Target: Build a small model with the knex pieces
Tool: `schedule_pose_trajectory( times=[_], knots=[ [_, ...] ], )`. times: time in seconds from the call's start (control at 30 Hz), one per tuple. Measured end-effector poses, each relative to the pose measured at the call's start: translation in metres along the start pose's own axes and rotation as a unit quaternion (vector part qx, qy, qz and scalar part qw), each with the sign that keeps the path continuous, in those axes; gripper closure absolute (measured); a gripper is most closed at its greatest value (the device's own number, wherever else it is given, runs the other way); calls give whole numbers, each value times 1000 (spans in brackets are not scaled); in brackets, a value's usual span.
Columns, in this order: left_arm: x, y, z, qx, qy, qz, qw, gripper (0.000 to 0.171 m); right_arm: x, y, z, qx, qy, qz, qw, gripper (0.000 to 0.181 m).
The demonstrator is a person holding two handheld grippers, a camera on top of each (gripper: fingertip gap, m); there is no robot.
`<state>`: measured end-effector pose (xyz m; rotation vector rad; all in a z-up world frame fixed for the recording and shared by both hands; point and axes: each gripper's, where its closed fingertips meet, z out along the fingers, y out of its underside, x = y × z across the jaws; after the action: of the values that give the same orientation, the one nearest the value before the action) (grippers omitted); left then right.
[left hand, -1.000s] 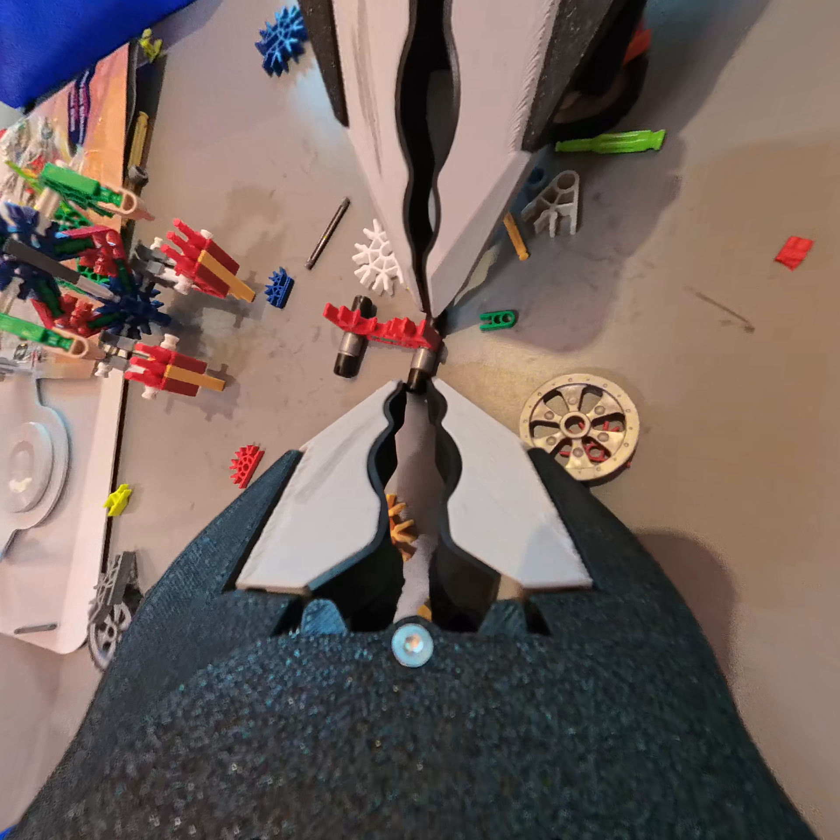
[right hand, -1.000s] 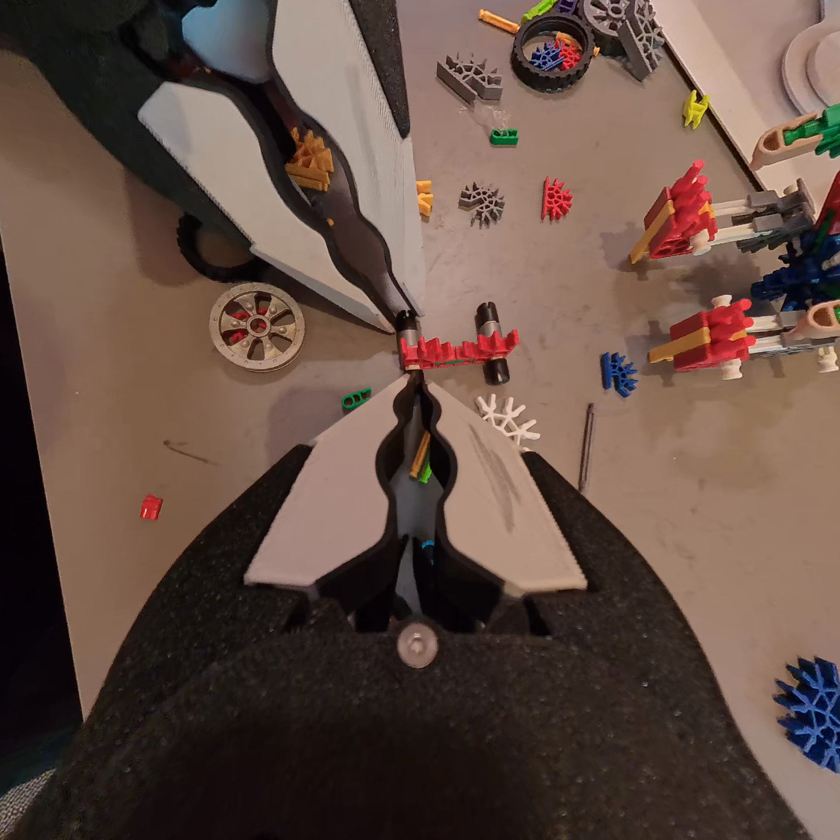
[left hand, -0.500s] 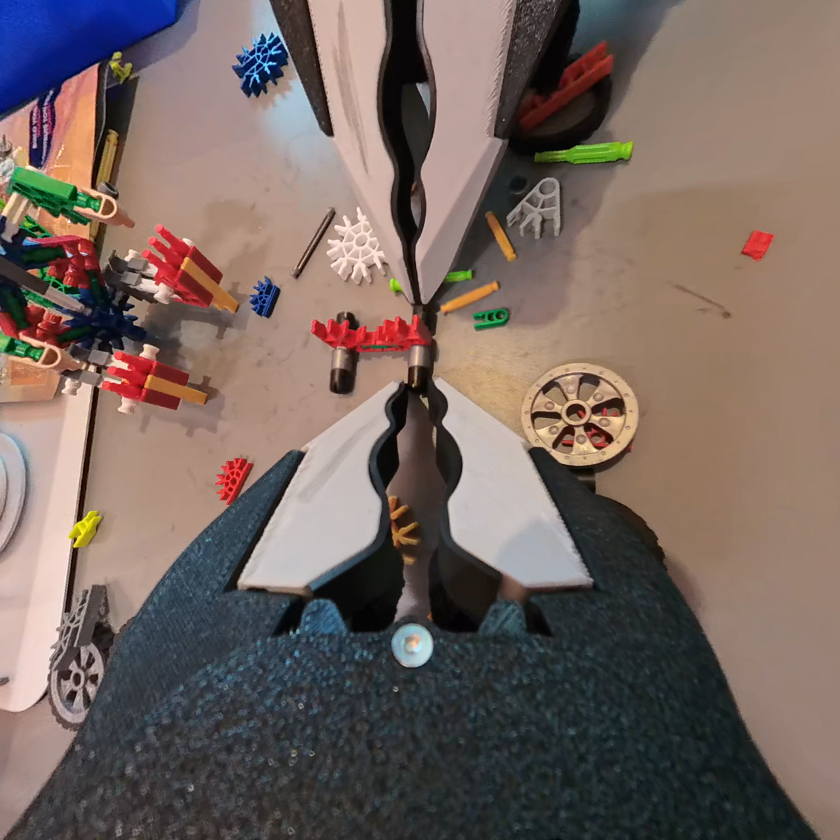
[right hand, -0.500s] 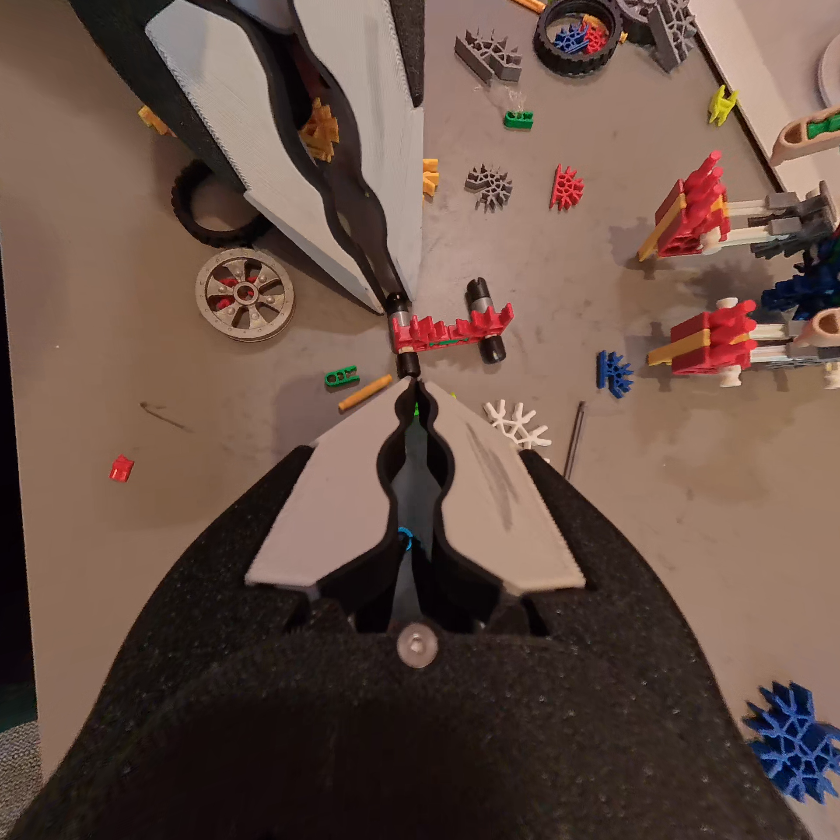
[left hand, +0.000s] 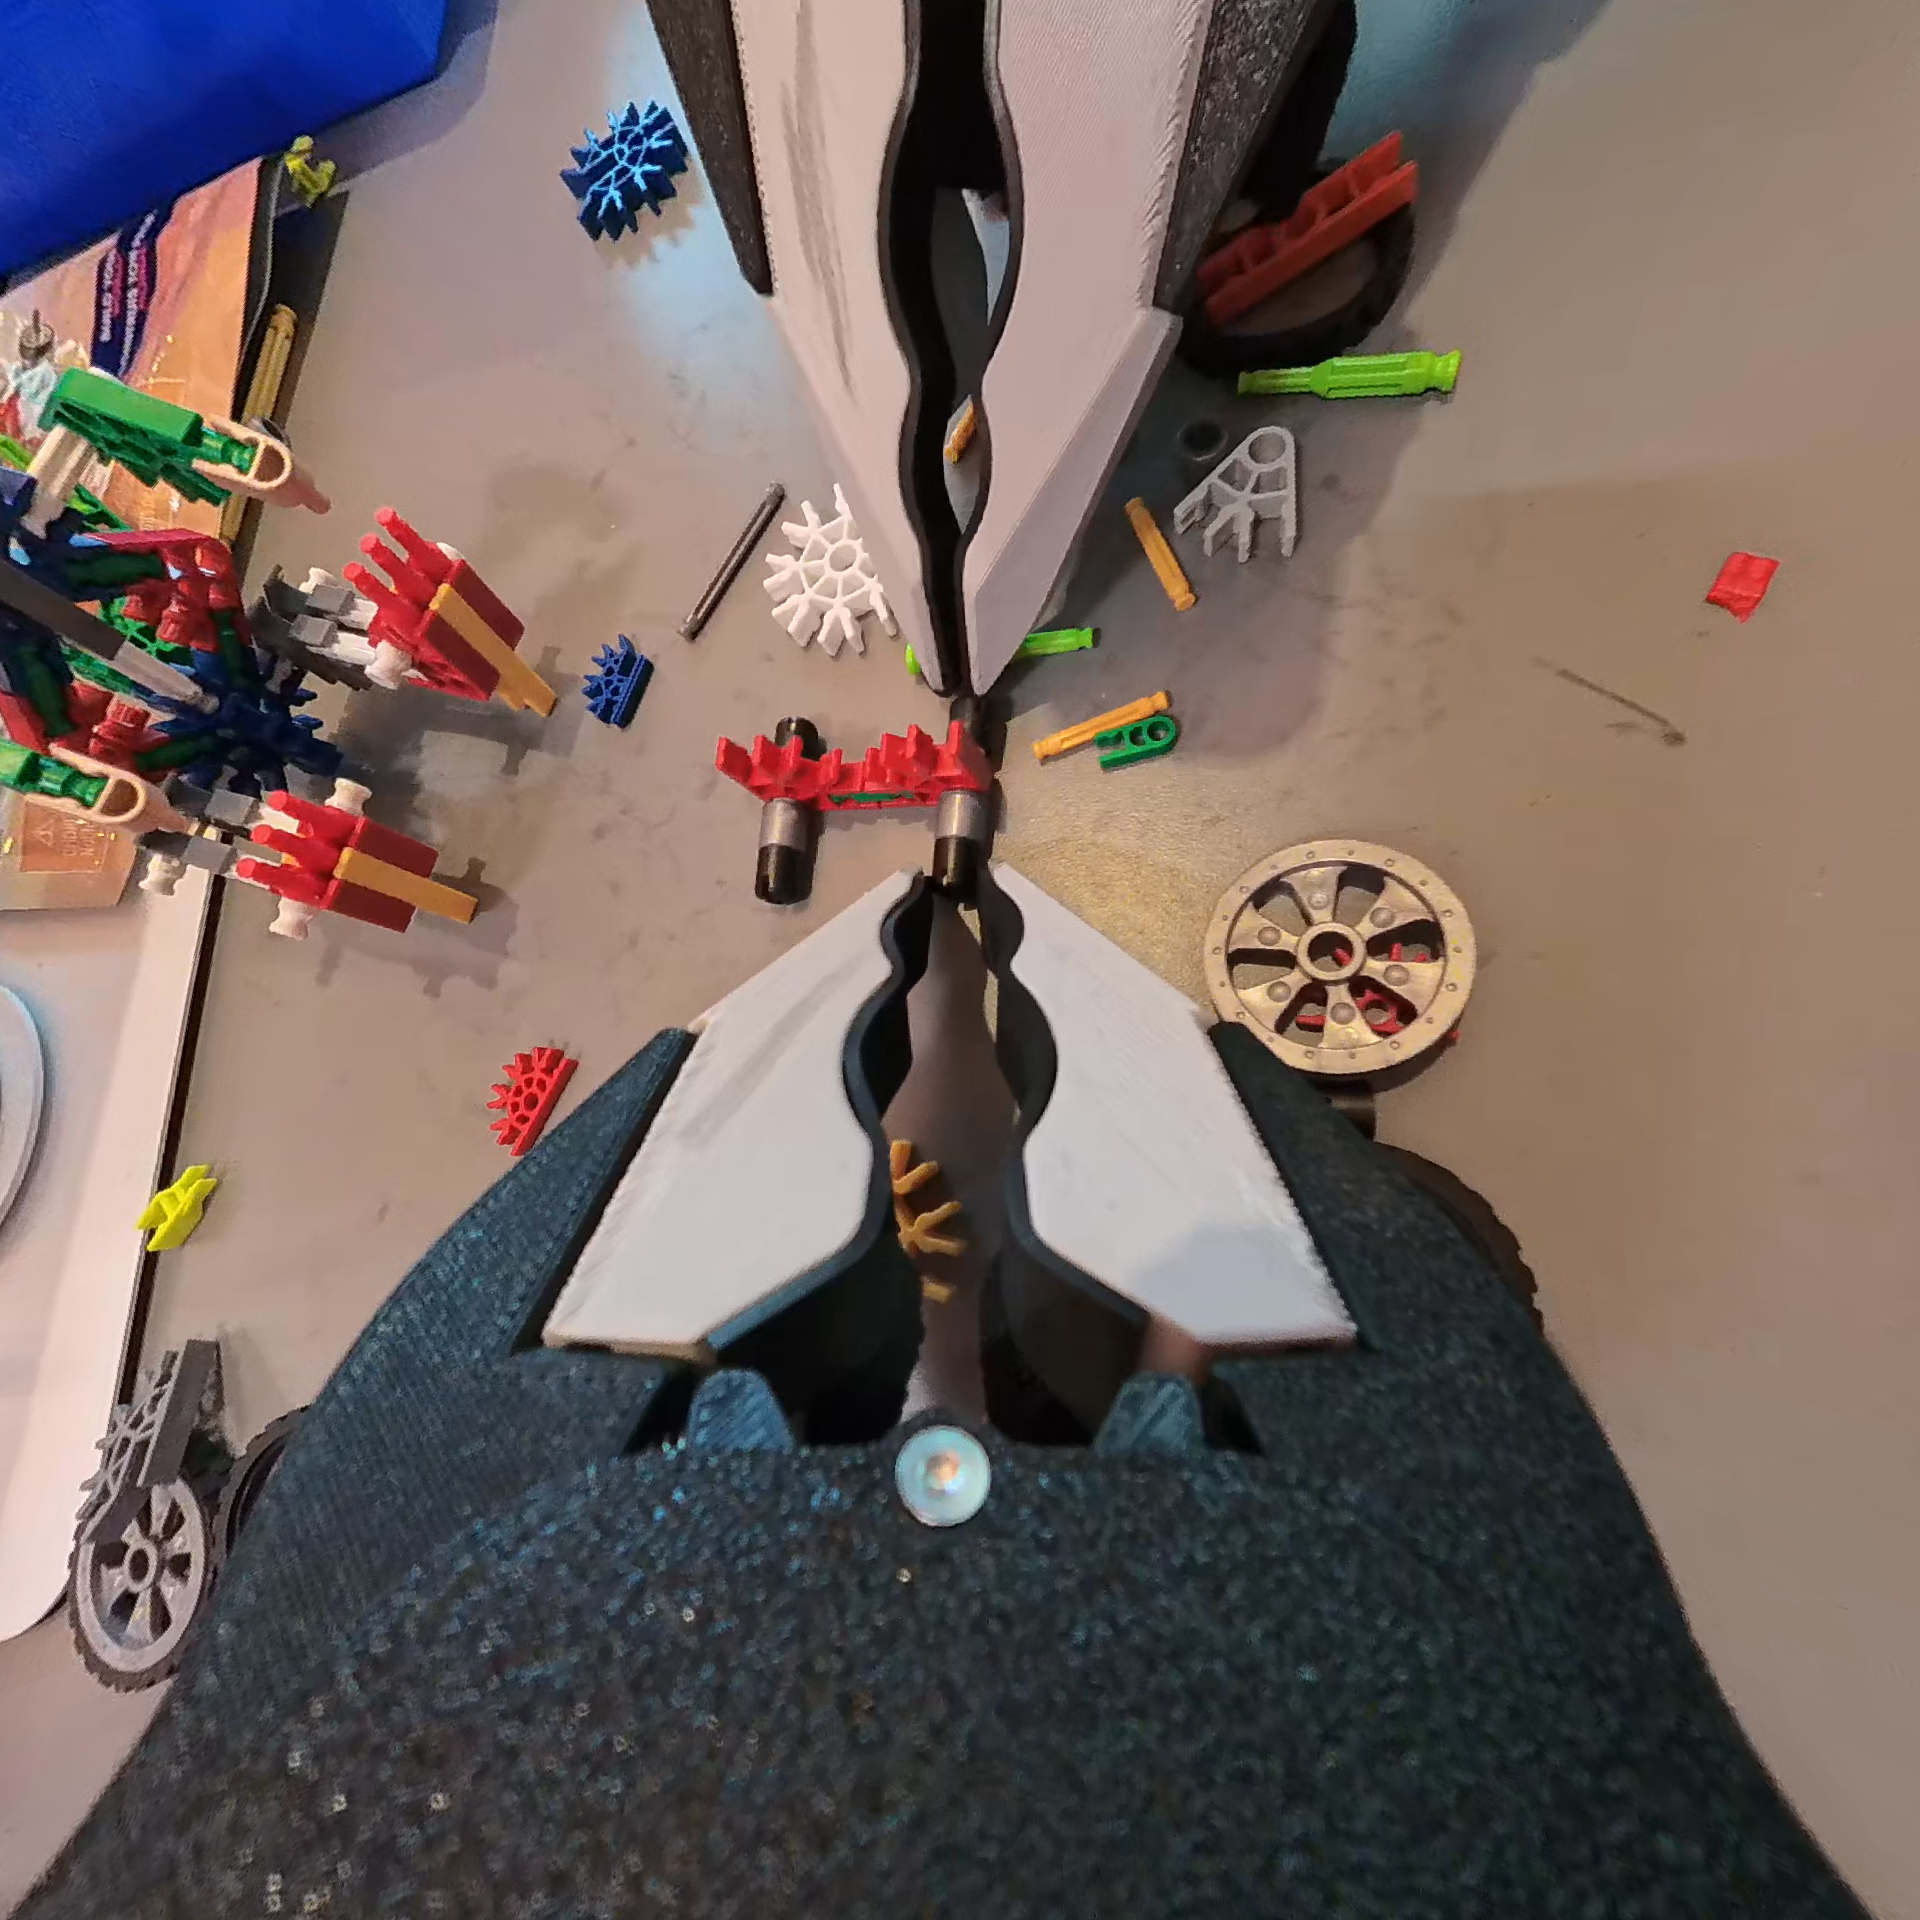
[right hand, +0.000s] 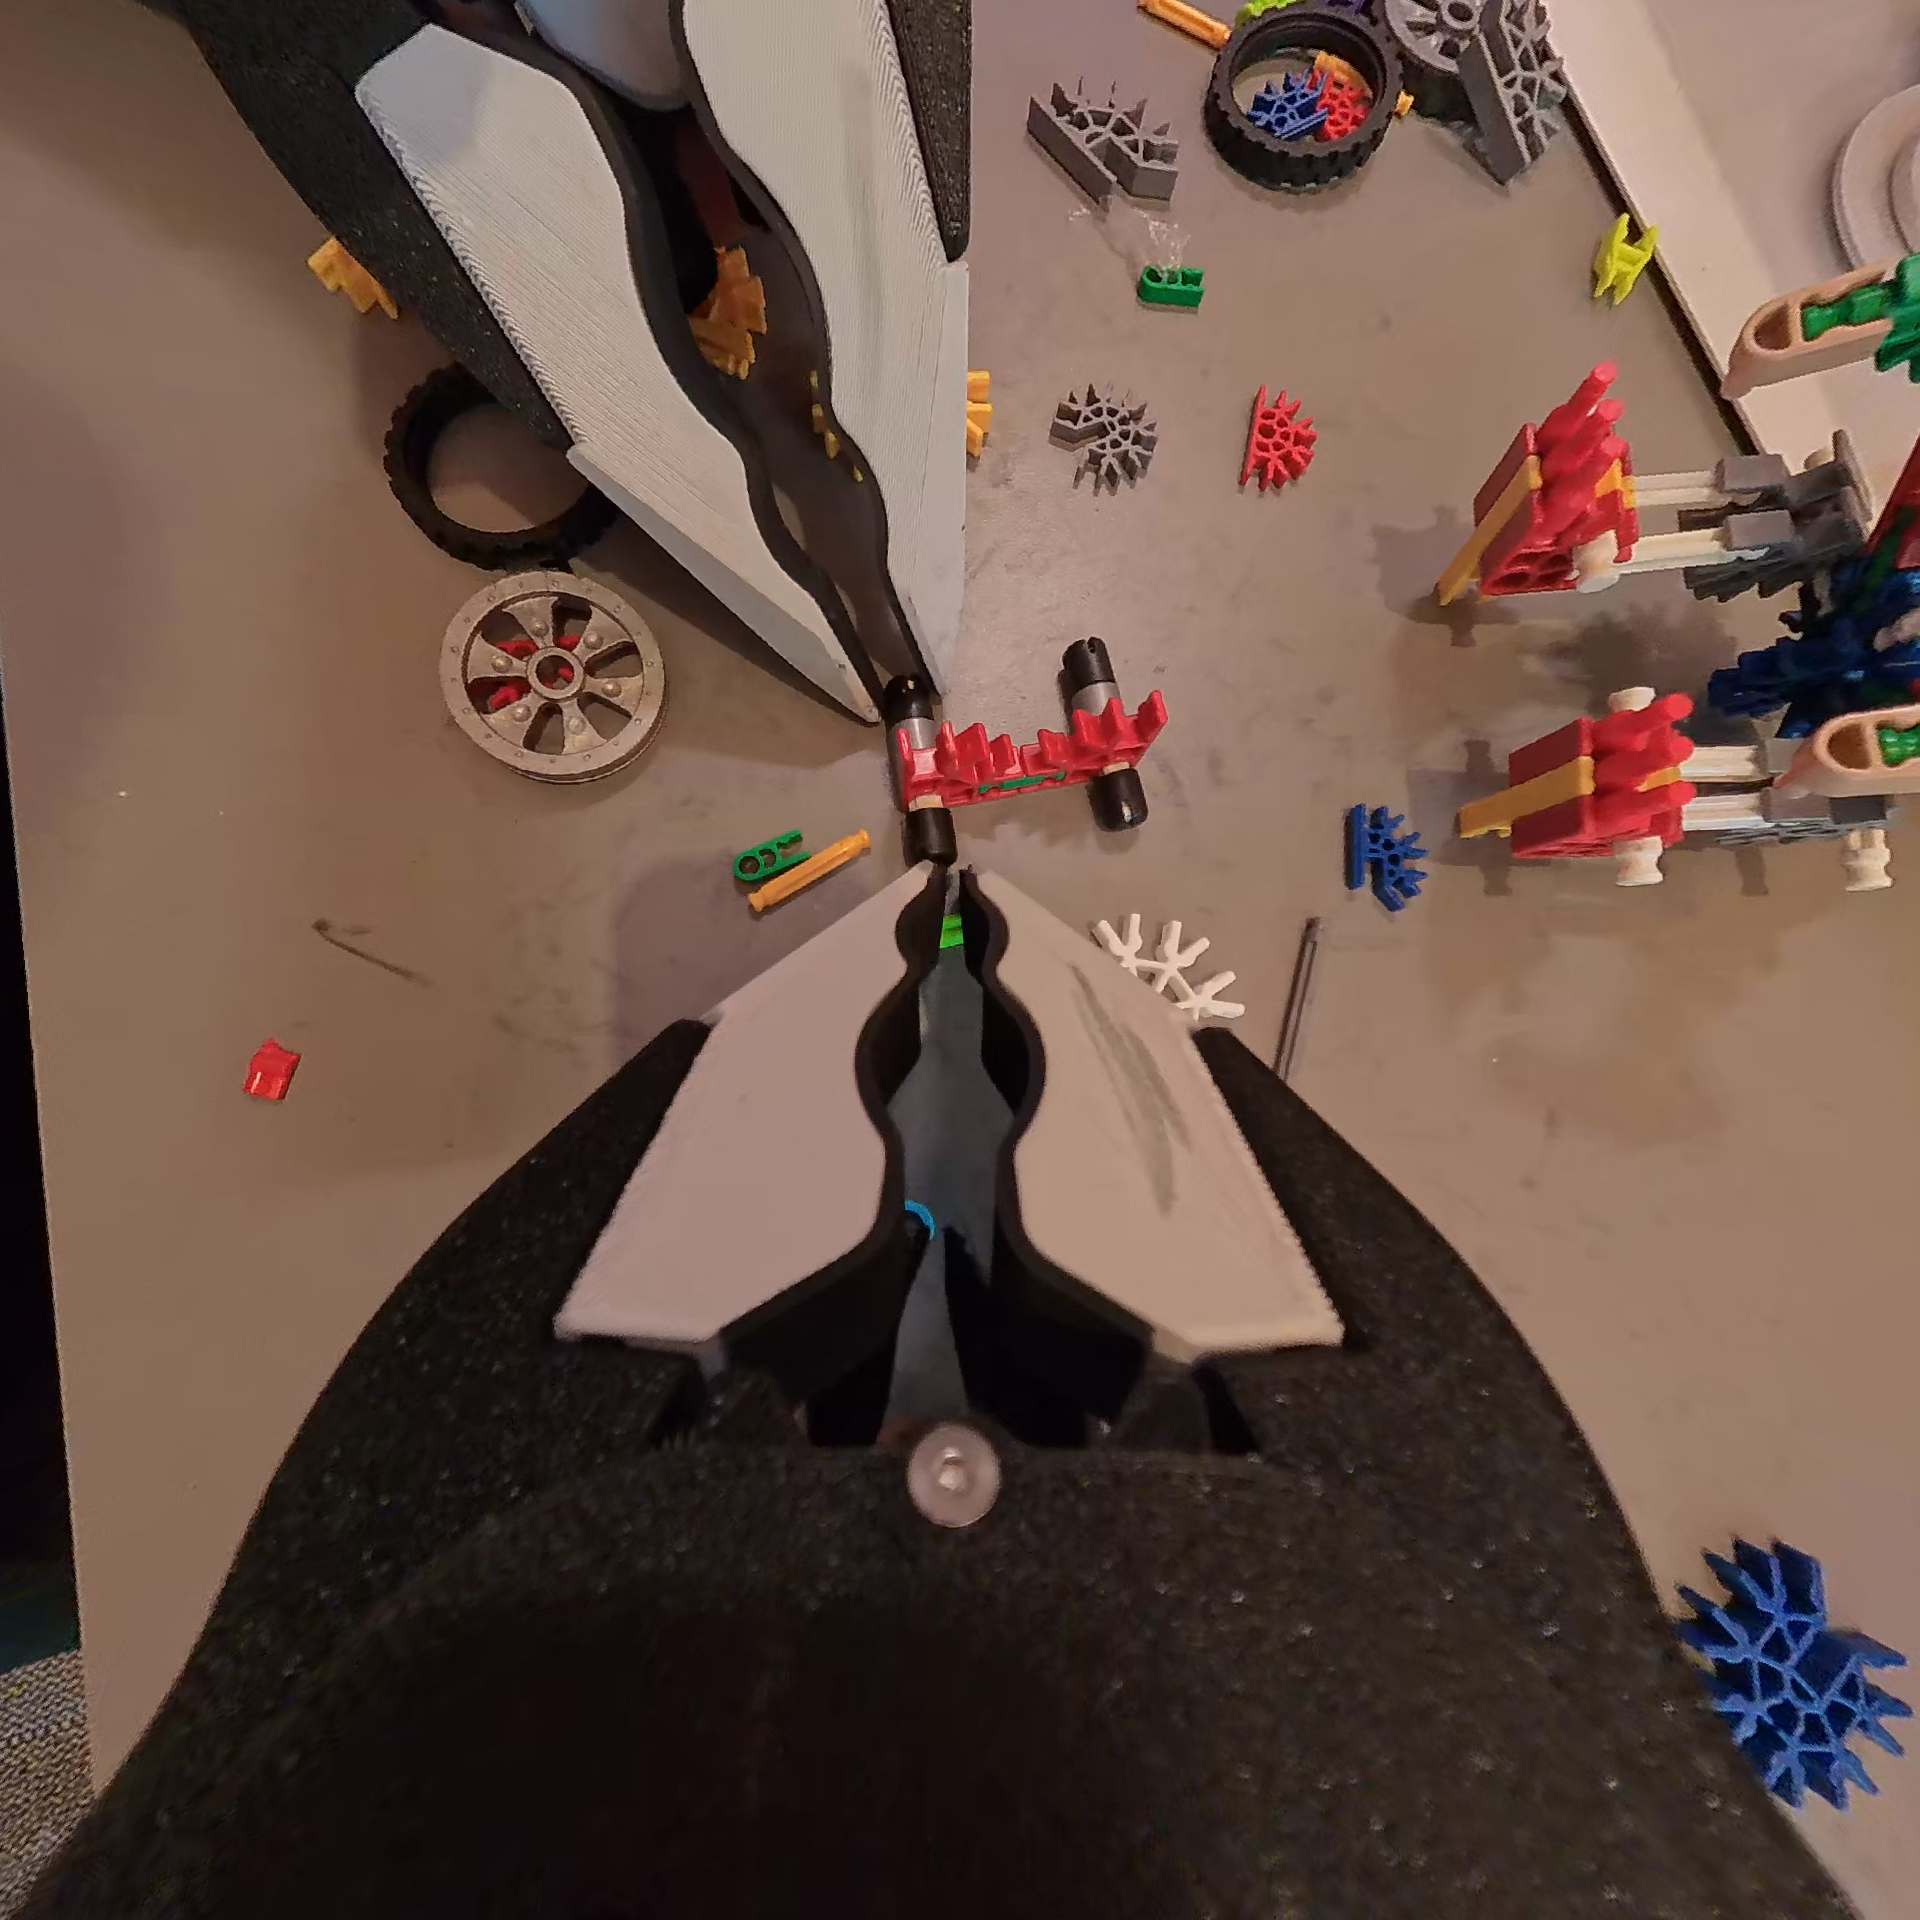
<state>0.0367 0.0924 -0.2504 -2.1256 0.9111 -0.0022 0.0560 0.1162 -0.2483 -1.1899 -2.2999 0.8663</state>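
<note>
A small assembly of red toothed connectors (left hand: pixel 862 769) on two short black-and-grey rods is held between my two grippers. My left gripper (left hand: pixel 956 885) is shut on the near end of one rod (left hand: pixel 956 821). My right gripper (left hand: pixel 961 691) comes in from the top and is shut on that rod's far end. In the right wrist view my right gripper (right hand: pixel 940 875) pinches the rod's black end (right hand: pixel 928 829), and my left gripper (right hand: pixel 909 691) grips the opposite end. The second rod (right hand: pixel 1101 732) hangs free on the red connectors (right hand: pixel 1029 753).
A silver wheel (left hand: pixel 1340 956) lies right of the assembly, with an orange rod (left hand: pixel 1101 727) and a green clip (left hand: pixel 1138 740) nearby. A white snowflake connector (left hand: pixel 826 587) lies beside it. A built red, blue and green model (left hand: pixel 208 675) stands left. A black tyre (right hand: pixel 488 499) lies near the table's edge. The grippers are tip to tip, or close to it. The left tips stand about 6 cm off the silver wheel (left hand: pixel 1340 956). It is also in sight in the right wrist view (right hand: pixel 545 668).
Both grippers stay shut on the same rod. My right gripper has drawn back along it, so more of the black end shows. The orange rod and green clip have come into view.
</note>
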Motion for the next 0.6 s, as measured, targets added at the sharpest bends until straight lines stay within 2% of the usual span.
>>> schedule_pose_trajectory(
  times=[0.6],
  knots=[
    [-3, 1, 0, 2, -3, -1, 1000, 165, -7, 0, 2, 8, -14, 4, 1000, 170]
  ],
)
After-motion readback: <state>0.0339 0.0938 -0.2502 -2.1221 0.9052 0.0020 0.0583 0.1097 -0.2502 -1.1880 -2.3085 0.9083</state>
